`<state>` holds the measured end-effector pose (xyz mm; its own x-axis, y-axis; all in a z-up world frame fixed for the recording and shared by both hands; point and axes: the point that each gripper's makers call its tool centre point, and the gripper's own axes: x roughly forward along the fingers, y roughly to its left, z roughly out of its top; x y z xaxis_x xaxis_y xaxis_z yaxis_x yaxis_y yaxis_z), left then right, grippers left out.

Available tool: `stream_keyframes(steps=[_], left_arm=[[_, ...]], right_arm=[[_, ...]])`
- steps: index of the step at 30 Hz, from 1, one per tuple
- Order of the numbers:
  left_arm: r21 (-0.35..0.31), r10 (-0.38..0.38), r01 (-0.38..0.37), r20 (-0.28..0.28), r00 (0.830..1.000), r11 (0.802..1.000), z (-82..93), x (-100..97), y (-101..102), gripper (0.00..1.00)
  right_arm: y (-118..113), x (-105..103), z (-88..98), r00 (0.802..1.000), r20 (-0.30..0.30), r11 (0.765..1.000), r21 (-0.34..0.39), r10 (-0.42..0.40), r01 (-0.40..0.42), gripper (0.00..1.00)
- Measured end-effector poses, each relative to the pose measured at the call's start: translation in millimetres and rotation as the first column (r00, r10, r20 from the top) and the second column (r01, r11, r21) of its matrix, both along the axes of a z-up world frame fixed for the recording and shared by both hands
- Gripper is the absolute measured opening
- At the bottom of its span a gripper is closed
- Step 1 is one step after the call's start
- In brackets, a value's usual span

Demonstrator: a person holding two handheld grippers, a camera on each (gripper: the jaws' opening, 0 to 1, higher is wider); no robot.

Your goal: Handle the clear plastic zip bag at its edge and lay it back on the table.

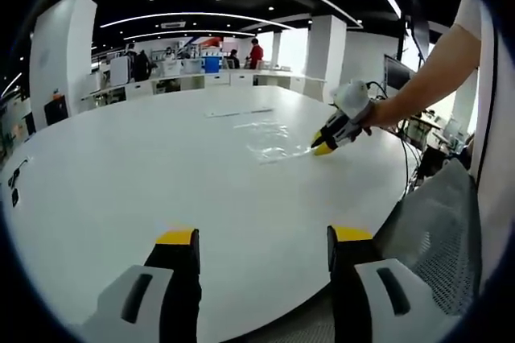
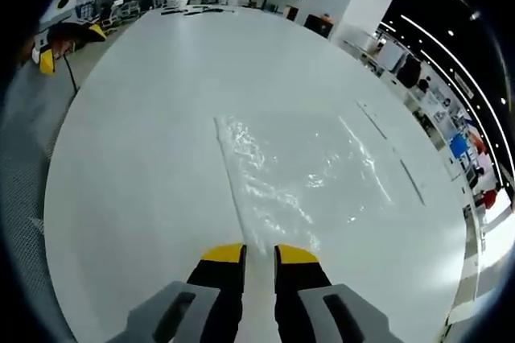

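White table spreads wide in an open office. On it the bag lies flat, to my eye thin, limp and slippery, best pinched at its near edge. Its long axis runs away from the right gripper, whose jaws stand narrowly parted there; whether they pinch film, I cannot tell. The left gripper hangs open, well apart.

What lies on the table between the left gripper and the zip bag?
Nothing: in the left gripper view, bare white table runs from the left gripper to the zip bag.
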<state>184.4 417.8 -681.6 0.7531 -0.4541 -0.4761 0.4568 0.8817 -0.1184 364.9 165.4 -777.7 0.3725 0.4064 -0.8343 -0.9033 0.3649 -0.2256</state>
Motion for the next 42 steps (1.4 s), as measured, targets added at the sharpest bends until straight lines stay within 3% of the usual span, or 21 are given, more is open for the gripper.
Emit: stream_keyframes(steps=[5, 8, 18, 30, 42], left_arm=[[0.002, -0.001, 0.001, -0.002, 1.0, 1.0, -3.1, 0.2, 2.6, 0.62], [0.004, -0.001, 0.001, -0.003, 1.0, 1.0, -3.6, 0.2, 2.9, 0.62], [0.005, 0.003, -0.003, 0.001, 1.0, 1.0, -2.2, 0.6, 2.7, 0.63], [0.008, 0.001, -0.001, -0.001, 1.0, 1.0, -2.9, 0.1, 2.6, 0.63], [0.014, -0.01, 0.01, -0.006, 1.0, 1.0, -5.9, -0.2, 3.0, 0.62]], right_arm=[[1.7, -0.5, 1.7, 1.0, -0.011, 1.0, -0.007, 0.015, -0.015, 0.09], [4.4, -4.8, -0.3, 0.999, -0.046, 1.0, 0.002, 0.025, -0.025, 0.02], [4.5, -4.3, -2.0, 0.997, -0.047, 0.997, -0.024, 0.067, -0.068, 0.0], [5.4, -5.0, -1.5, 0.993, -0.107, 0.999, -0.006, 0.046, -0.047, 0.0], [10.3, -4.1, 18.9, 0.996, -0.052, 0.997, 0.007, 0.073, -0.072, 0.0]])
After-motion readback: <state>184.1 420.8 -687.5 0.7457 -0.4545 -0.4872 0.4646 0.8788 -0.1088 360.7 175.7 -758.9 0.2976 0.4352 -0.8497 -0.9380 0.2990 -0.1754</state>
